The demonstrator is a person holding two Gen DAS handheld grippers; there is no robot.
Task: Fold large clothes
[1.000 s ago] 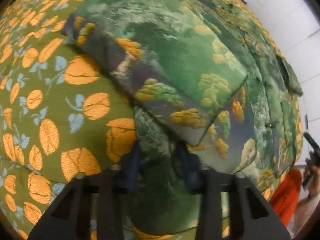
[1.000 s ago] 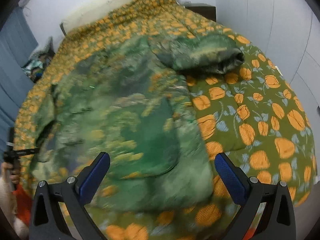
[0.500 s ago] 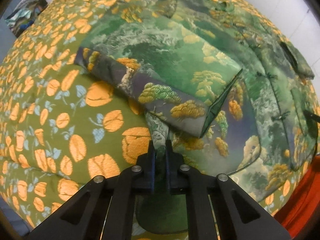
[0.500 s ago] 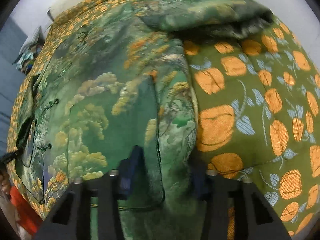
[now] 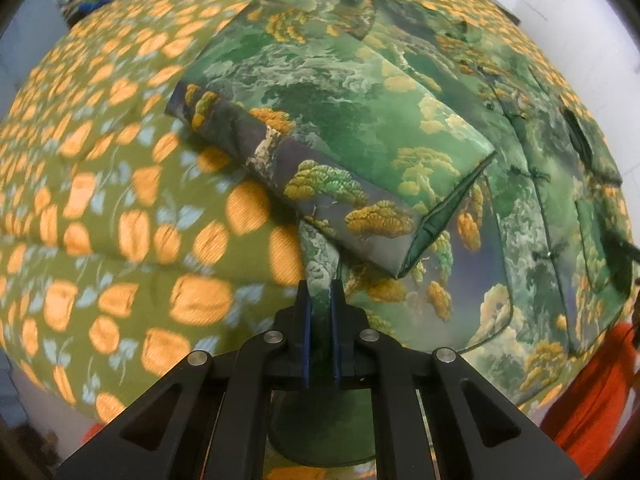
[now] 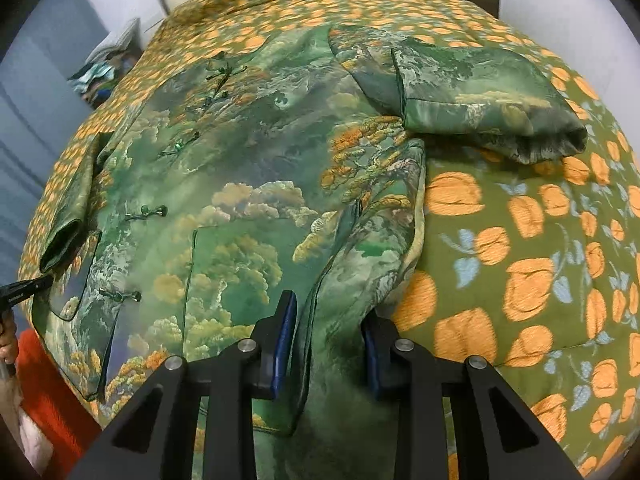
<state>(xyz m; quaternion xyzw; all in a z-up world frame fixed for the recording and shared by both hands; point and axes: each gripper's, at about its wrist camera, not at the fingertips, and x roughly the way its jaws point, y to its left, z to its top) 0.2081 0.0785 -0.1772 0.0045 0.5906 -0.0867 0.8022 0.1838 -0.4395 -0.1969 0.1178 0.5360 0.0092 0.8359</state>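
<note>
- Left wrist view: left claw (image 5: 320, 312) clamps the green landscape-print padded jacket (image 5: 360, 120) hem.
- Right claw (image 6: 328, 340), jaws just closing, pinches a jacket fold above the orange-flowered olive quilt (image 6: 520, 280).

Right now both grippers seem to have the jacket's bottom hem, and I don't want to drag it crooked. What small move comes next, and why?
Probably lift both hem corners together and carry them toward the collar. The left gripper is shut on the green jacket hem; the right gripper has just been closing on a bunched fold of it. Both sleeves already lie folded inward on the quilt.
</note>
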